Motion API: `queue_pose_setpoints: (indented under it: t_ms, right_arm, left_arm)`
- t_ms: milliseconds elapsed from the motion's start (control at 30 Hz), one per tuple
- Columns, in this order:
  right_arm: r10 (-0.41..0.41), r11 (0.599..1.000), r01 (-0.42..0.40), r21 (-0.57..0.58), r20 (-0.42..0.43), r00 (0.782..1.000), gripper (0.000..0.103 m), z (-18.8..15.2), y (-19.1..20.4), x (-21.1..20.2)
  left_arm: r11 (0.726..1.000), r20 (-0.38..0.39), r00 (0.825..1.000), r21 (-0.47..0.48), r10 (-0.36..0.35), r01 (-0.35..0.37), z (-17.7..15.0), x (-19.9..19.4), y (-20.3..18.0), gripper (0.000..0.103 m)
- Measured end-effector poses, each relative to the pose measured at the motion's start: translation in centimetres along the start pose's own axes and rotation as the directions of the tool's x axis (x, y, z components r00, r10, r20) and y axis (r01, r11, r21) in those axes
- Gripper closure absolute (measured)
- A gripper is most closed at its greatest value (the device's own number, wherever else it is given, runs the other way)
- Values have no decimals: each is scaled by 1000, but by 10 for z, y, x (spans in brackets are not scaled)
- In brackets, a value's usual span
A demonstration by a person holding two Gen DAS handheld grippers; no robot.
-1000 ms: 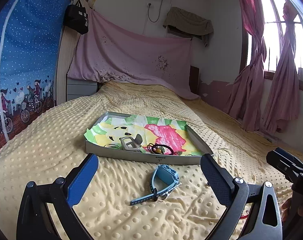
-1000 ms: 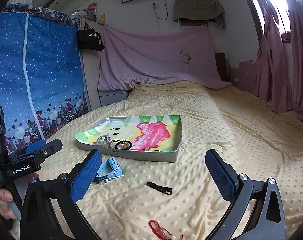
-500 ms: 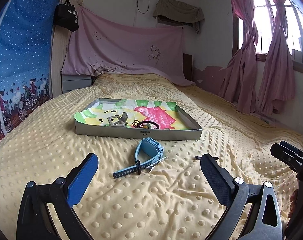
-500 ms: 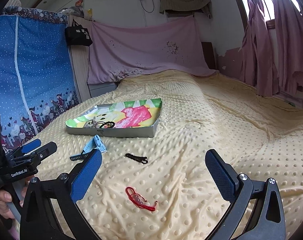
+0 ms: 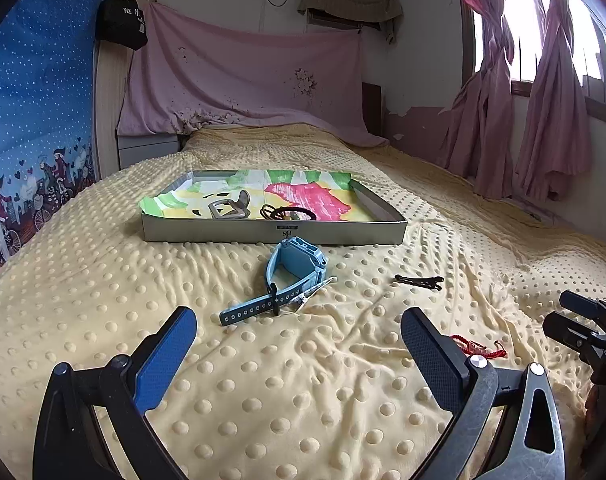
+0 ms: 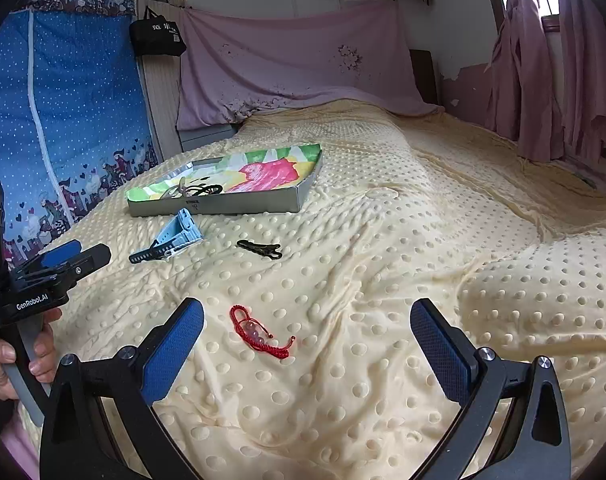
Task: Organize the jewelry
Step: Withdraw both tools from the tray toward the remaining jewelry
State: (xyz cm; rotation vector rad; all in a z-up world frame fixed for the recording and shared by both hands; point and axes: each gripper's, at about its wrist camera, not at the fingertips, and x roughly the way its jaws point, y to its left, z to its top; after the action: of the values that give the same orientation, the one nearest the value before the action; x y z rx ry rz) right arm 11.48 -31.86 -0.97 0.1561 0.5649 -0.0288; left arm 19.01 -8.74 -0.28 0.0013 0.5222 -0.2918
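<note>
1. The left gripper (image 5: 299,336) hovers low over a yellow dotted blanket (image 5: 103,280), its blue-padded jaws spread wide and holding nothing; in the right wrist view a hand (image 6: 7,356) grips its handle at 9 o'clock.
2. The right gripper (image 6: 307,328) is likewise spread wide and empty, hanging above the blanket with nothing between its fingers and the bedding.
3. A red cord bracelet (image 6: 259,334) with pale beads lies on the blanket just ahead of the right gripper, nearer its left finger; from the left wrist view it peeks out at 3 o'clock behind the right finger (image 5: 431,356).
4. A light-blue watch (image 5: 291,276) rests straight ahead of the left gripper at 12 o'clock, strap trailing toward the camera, a small clear piece beside it.
5. A dark hair clip (image 5: 419,281) lies to the watch's right, at 1 o'clock, apart from it.
6. Beyond, a shallow grey tray (image 5: 271,234) with a bright printed lining holds a metal buckle (image 5: 229,208) and black hair ties (image 5: 287,213).
7. Pink curtains (image 5: 543,120) hang at 2 o'clock.
</note>
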Motion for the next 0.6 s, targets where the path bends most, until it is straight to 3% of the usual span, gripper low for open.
queue_pose_setpoints:
  t_ms: [233, 600]
  right_arm:
    - [19, 1000, -19, -1, 1, 1000, 1, 2, 1, 8]
    - [47, 999, -46, -15, 11, 999, 2, 2, 6, 19]
  left_arm:
    - [1000, -44, 999, 2, -7, 7, -4, 13, -1, 0]
    - [1000, -47, 999, 14, -12, 13, -2, 21, -6, 0]
